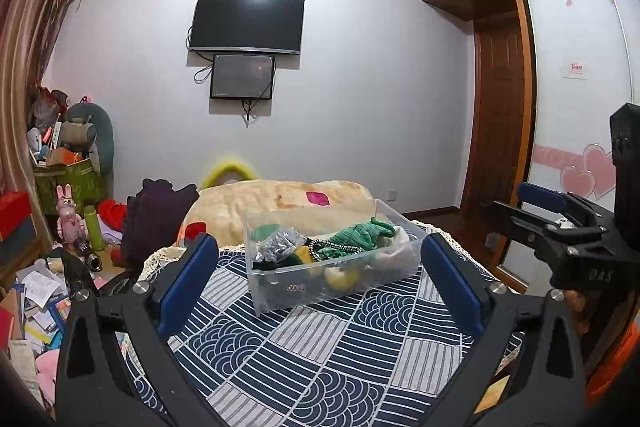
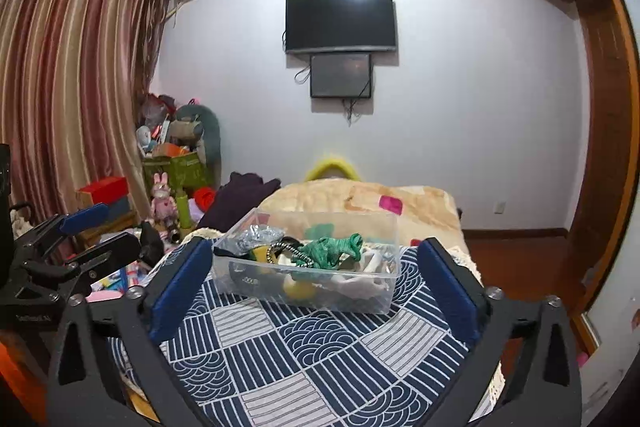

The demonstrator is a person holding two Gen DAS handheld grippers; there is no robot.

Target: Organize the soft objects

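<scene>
A clear plastic bin (image 1: 276, 287) stands on the blue-and-white patterned cloth (image 1: 312, 347). It holds several soft things: a green knit piece (image 1: 356, 235), a grey crumpled piece (image 1: 278, 243), yellow, black and white items. In the right wrist view the bin (image 2: 376, 291) holds the same green piece (image 2: 332, 251). My left gripper (image 1: 320, 279) is open and empty, its blue pads wide on either side of the bin, short of it. My right gripper (image 2: 316, 283) is open and empty, likewise framing the bin. Each gripper shows in the other's view, right (image 1: 560, 211) and left (image 2: 96, 231).
A beige blanket (image 1: 280, 199) and a dark purple garment (image 1: 156, 223) lie behind the bin. Clutter of papers, boxes and plush toys (image 1: 72, 187) fills the floor at left. A wooden wardrobe (image 1: 500, 107) and door stand at right. A curtain (image 2: 68, 87) hangs at left.
</scene>
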